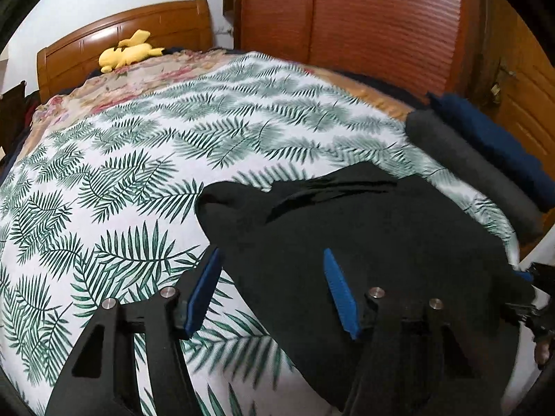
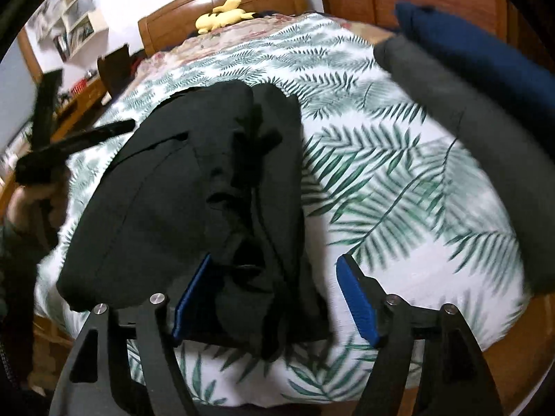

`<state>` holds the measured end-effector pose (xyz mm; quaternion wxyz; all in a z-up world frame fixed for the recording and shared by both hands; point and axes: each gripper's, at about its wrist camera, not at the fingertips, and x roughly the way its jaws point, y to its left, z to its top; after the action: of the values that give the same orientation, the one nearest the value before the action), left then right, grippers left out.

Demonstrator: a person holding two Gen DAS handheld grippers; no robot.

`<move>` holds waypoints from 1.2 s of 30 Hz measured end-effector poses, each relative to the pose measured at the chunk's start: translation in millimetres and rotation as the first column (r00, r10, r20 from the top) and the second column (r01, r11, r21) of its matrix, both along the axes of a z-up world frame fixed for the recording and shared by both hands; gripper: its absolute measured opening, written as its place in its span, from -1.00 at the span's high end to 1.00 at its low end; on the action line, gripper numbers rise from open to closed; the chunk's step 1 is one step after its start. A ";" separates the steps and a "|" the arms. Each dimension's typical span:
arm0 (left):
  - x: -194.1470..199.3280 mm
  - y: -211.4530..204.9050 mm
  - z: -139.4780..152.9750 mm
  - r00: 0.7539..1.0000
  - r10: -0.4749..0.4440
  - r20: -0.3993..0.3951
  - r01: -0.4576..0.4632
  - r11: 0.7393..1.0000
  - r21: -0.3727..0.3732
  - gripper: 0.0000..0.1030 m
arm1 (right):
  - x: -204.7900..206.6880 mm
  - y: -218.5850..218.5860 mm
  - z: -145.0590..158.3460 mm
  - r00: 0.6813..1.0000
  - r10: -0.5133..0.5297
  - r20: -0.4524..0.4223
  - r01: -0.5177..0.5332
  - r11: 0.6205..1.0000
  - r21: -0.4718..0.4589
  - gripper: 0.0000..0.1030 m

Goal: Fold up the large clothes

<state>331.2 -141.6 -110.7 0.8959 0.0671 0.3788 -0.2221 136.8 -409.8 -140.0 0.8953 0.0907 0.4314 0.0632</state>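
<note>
A black garment lies bunched and partly folded on the palm-leaf bedsheet, near the bed's front edge. My left gripper is open just above its left edge, empty. In the right wrist view the same black garment lies in a rumpled heap. My right gripper is open over its near right corner, holding nothing. The left gripper shows at the far left of that view, held in a hand.
A rolled grey garment and a folded navy garment lie along the bed's right edge; both show in the right wrist view. A yellow plush toy sits by the wooden headboard. A wooden wardrobe stands behind.
</note>
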 end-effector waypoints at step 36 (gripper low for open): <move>6.5 -22.5 52.4 0.995 0.098 -0.016 -0.100 0.984 -0.146 0.73 | -20.1 -52.4 44.7 0.967 0.068 0.245 -0.103 0.986 0.134 0.70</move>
<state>337.8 -164.1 -58.3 0.9066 -0.0189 0.3684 -0.2048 116.7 -462.2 -95.2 0.9282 0.1290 0.3180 0.1436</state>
